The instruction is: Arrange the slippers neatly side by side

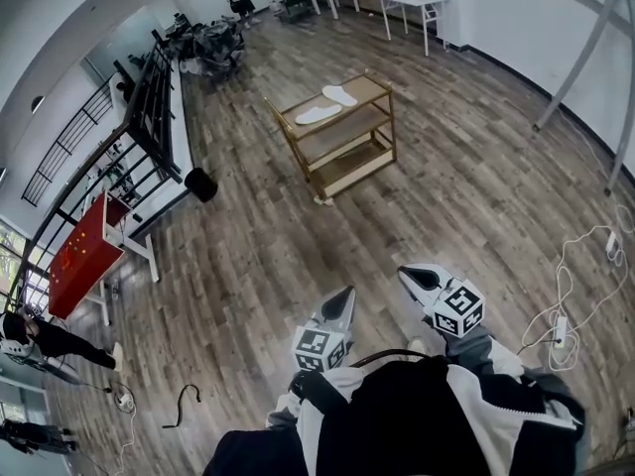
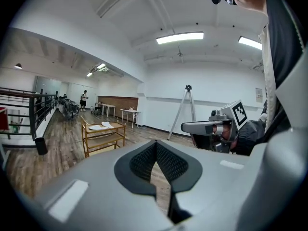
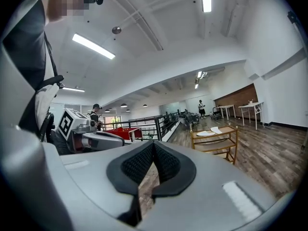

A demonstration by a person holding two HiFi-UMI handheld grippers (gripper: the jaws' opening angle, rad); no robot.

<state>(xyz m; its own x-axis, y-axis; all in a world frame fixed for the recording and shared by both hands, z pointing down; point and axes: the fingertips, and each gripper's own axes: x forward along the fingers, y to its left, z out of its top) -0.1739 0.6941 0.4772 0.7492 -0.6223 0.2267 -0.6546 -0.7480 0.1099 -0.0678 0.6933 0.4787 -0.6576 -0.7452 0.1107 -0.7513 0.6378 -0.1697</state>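
Wood floor (image 1: 258,256); two white slippers (image 1: 318,114) atop far wooden cart (image 1: 369,89); left gripper (image 1: 348,293), right gripper (image 1: 408,275): fingers (image 2: 142,160) clenched, empty.

floor: grey-brown wood-plank floor (image 1: 248,246) | walls: white walls (image 1: 516,28) | light: ceiling strip lights (image 2: 179,37) lit | furniture: wooden three-shelf cart (image 1: 342,139) well ahead of left tool (image 1: 348,293) and right tool (image 1: 407,273); white tables (image 1: 409,0) far beyond the cart, near the wall | left of left tool: black railing (image 1: 149,97), red table (image 1: 84,251) | right of right tool: white cables (image 1: 575,286) on the floor
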